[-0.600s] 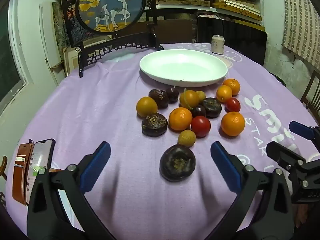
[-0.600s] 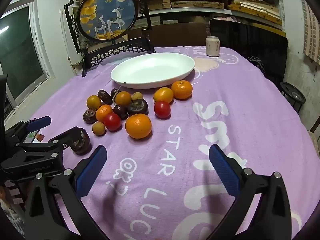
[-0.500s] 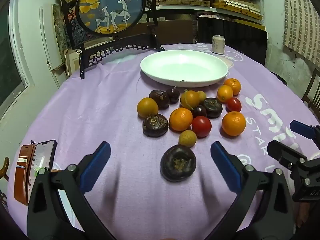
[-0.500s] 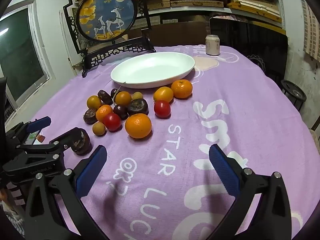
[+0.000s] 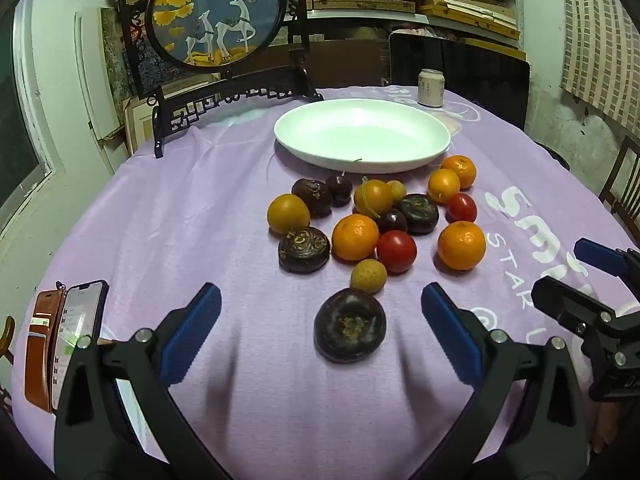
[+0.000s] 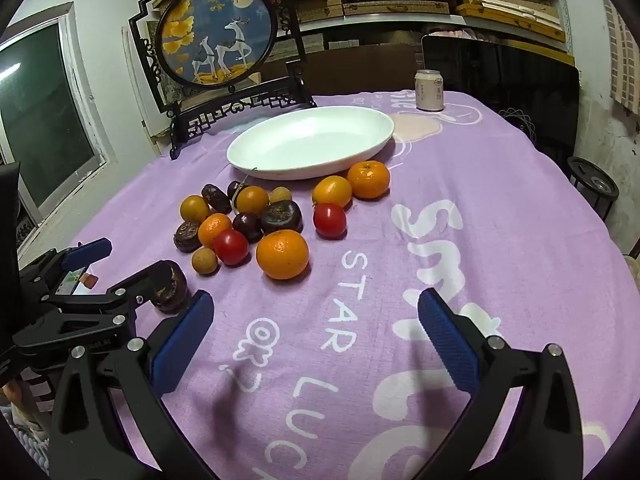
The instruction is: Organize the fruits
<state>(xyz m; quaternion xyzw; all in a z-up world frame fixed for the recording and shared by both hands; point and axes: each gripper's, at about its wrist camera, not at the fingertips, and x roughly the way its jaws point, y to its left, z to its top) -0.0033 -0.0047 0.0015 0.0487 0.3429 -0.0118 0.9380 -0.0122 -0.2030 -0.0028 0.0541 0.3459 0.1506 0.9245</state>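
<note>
The fruits (image 5: pixel 372 224) lie loose in a cluster on the purple cloth (image 5: pixel 180 220) at mid-frame in the left view, just below the white plate (image 5: pixel 362 134), which holds no fruit; judging by the task, the plate is where they are meant to go, so nothing is sorted yet. One dark fruit (image 5: pixel 350 330) sits apart from the cluster, lower centre of the left view, in line with the gap of the left tongs (image 5: pixel 320 328), which suggests it is the first pick. Those tongs tilt down toward it with their blue pads spread wide, one at lower left and one at lower right of the frame, clear of the fruit on both sides and holding nothing. The right tongs (image 6: pixel 316 332) are likewise fully spread, low in the right view over bare cloth and white lettering, touching nothing; the nearest orange (image 6: pixel 283 254) lies well above their gap. A phone (image 5: pixel 76 328) in an open case rests at the far lower left of the left view, and a can (image 5: pixel 431 88) stands beyond the plate.
</note>
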